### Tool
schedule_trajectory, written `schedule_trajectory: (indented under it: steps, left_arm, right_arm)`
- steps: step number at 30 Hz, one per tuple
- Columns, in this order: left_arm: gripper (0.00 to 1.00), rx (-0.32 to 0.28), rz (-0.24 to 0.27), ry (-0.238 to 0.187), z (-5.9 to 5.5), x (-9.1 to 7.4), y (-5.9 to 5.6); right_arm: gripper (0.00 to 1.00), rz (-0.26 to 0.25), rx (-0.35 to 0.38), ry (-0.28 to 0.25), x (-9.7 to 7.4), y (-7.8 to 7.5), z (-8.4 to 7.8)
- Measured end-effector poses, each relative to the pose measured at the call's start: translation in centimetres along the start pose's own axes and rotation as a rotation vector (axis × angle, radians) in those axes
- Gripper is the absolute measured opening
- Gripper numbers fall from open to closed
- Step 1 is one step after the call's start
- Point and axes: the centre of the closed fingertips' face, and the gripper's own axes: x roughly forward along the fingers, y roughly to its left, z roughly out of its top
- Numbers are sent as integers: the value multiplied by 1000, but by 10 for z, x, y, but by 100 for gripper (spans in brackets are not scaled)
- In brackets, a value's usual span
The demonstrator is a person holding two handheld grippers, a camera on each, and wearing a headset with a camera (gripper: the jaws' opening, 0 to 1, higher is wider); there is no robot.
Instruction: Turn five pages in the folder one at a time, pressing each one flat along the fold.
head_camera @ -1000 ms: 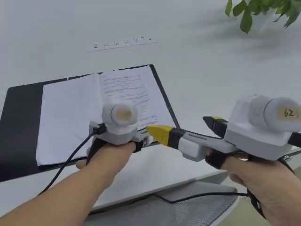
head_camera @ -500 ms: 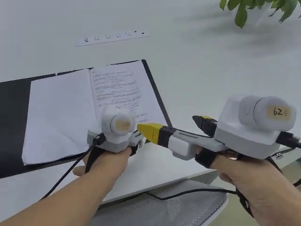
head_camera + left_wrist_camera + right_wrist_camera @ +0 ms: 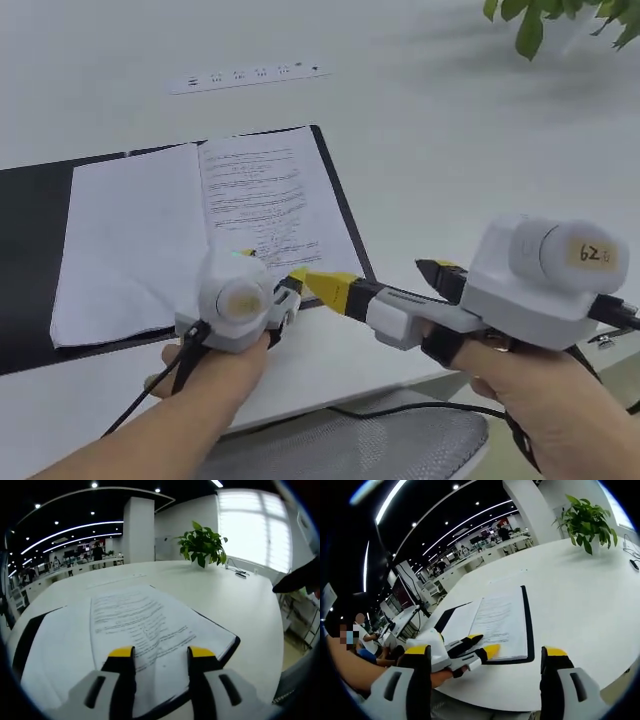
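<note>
**A:** Where is the folder (image 3: pixel 25 270)?

**B:** It lies open on the white table (image 3: pixel 450 130), left of centre. Its black cover shows at the left and as a thin border along the right edge. A blank page (image 3: pixel 125 240) lies on the left and a printed page (image 3: pixel 265 200) on the right, both flat.

**A:** And the left gripper (image 3: pixel 157 652)?

**B:** It is at the near edge of the printed page, close to the folder's near right corner. Its yellow-tipped jaws are apart, and in the left gripper view the page's near part lies between them. I cannot tell whether they touch the paper.

**A:** What about the right gripper (image 3: pixel 378 276)?

**B:** It is held to the right of the folder, over the table's near edge, and points left. Its jaws are wide apart and hold nothing. In the head view, the yellow tip of one jaw sits just beside the left gripper.

**A:** Is anything else on the table?

**B:** A white power strip (image 3: pixel 245 76) lies at the far side, well beyond the folder. A leafy potted plant (image 3: pixel 202 545) stands at the far right.
</note>
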Motion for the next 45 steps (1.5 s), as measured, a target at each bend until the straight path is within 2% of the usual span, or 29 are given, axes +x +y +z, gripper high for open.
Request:
schedule_trajectory:
  steps: [8,10,12,15,17,22,24,27,31,34,36,38,45]
  left_arm:
    - [33,-26,20,-12,0,1,1]
    - [27,-35,28,-12,0,1,3]
    - [23,-57,54,-14,0,1,10]
    - [19,-70,61,-13,0,2,11]
    - [17,-99,73,-14,1,1,15]
    - [14,-115,78,-13,1,0,16]
    - [10,-160,101,-15,2,0,21]
    - [10,-143,84,-9,2,0,19]
    - [10,-153,80,-14,1,0,18]
    - [10,-156,79,-19,1,0,18]
    - [10,-157,78,-20,1,0,18]
    - [9,-159,76,-21,1,0,18]
    - [9,-166,73,-26,1,0,18]
  right_arm:
    - [89,2,0,21,9,-8,-3]
    - [88,2,5,26,11,-10,-4]
    - [88,5,9,31,12,-12,-5]
    - [86,12,10,39,16,-13,-6]
    - [84,25,4,51,19,-13,-8]
    - [75,68,10,82,31,-9,-10]
    - [72,96,26,103,37,-5,-12]
    - [69,131,64,133,41,4,-17]
    - [61,173,129,165,50,15,-25]
    - [61,162,148,182,58,13,-32]
    - [58,163,194,207,61,15,-37]
    - [58,181,265,209,65,18,-39]
    - [53,182,373,191,83,13,-41]
